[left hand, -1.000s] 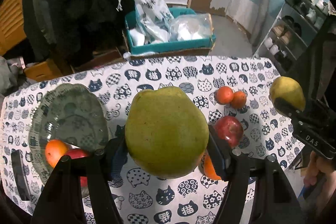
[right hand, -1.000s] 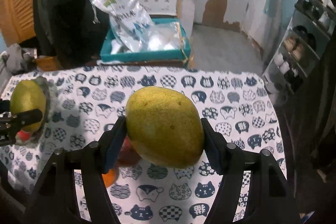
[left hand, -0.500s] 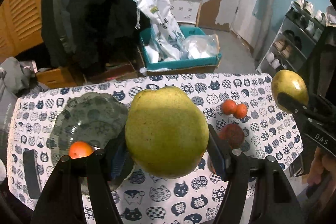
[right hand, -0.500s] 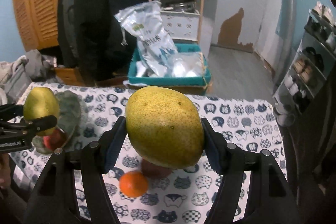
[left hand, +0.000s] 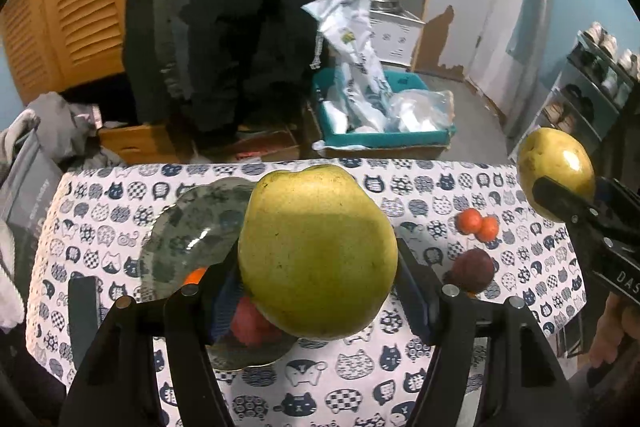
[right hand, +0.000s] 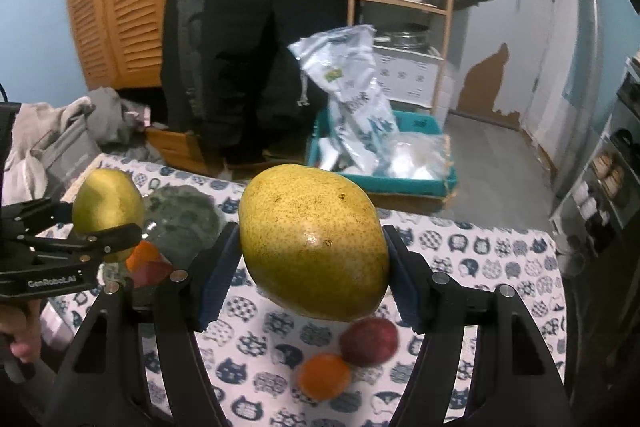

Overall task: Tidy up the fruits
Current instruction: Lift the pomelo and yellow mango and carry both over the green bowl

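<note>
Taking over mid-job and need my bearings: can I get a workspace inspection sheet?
Surface: table under white cat-print cloth.
Job's things: glass bowl holding an orange and red fruit; two small oranges, dark red apple, round orange loose on the cloth.
Clutter: dark flat object at the cloth's left edge.
Grippers: left gripper clamps a green-yellow pear; right gripper clamps a speckled yellow pear.
Cables: nothing seen.
Surroundings: teal crate, wooden shelf, shoe rack.

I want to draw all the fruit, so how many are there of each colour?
Yellow-green: 2, left claw's pear, right claw's pear.
Orange: 4, small pair, bowl orange, table orange.
Red: 2, bowl red fruit, table red fruit.
Total: 8
</note>
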